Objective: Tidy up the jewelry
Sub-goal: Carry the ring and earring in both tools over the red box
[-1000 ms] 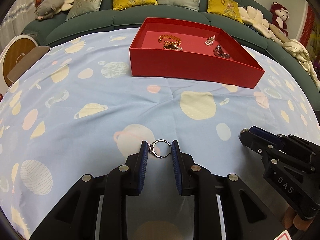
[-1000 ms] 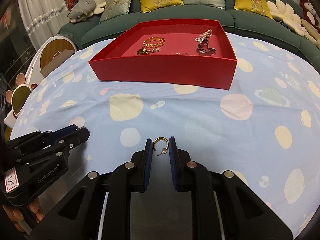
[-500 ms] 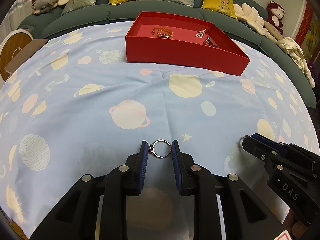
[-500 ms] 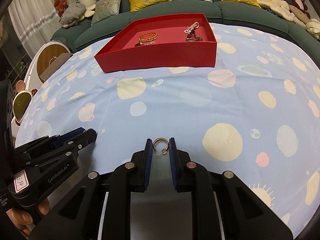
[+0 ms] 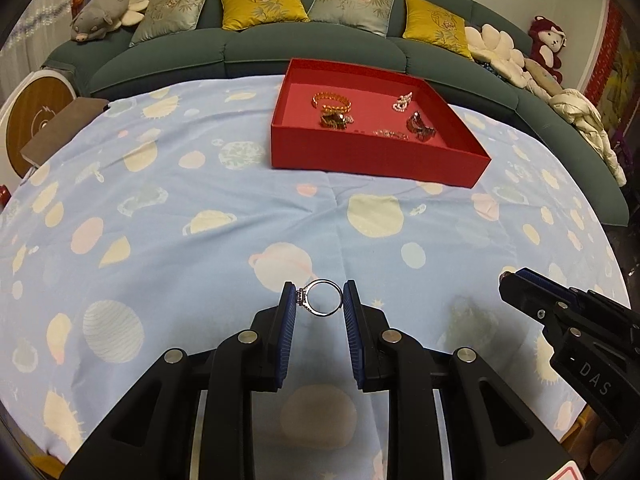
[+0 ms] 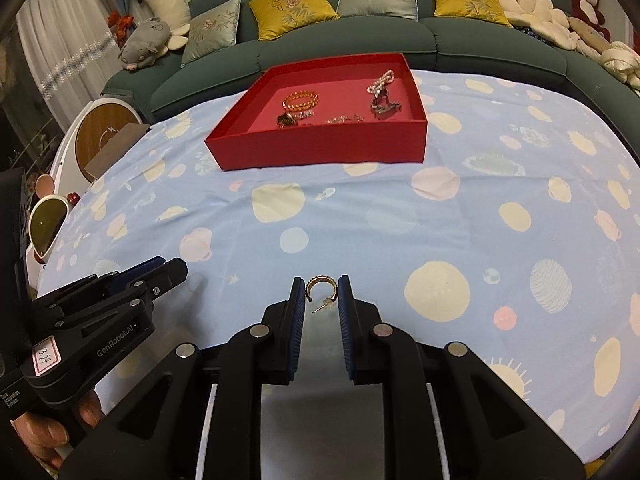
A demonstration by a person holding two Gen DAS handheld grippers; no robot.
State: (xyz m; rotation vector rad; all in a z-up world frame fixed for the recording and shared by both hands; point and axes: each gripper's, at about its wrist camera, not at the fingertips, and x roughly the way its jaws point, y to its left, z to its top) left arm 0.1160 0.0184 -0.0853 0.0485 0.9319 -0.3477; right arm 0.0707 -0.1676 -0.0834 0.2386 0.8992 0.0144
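Note:
My left gripper [image 5: 319,299] is shut on a silver ring [image 5: 322,297] with small stones, held above the blue planet-print cloth. My right gripper [image 6: 322,293] is shut on a gold hoop earring [image 6: 320,287] with its post pointing down-left. A red tray [image 5: 376,164] stands at the far side of the table, also in the right wrist view [image 6: 320,152]. It holds a gold bangle [image 5: 332,100], a pearl piece [image 5: 403,102], a dark red clip [image 5: 418,125] and other small pieces. Each gripper shows in the other's view: the right one [image 5: 505,280] and the left one [image 6: 176,270].
The cloth-covered table [image 5: 160,216] spreads between me and the tray. A green sofa [image 5: 240,44] with cushions and plush toys curves behind it. A round wooden-faced device [image 6: 104,136] and sunglasses [image 6: 48,220] sit off the left edge.
Both grippers rose and pulled back, so the tray sits farther off and its inside shows more. The ring and the earring stay held.

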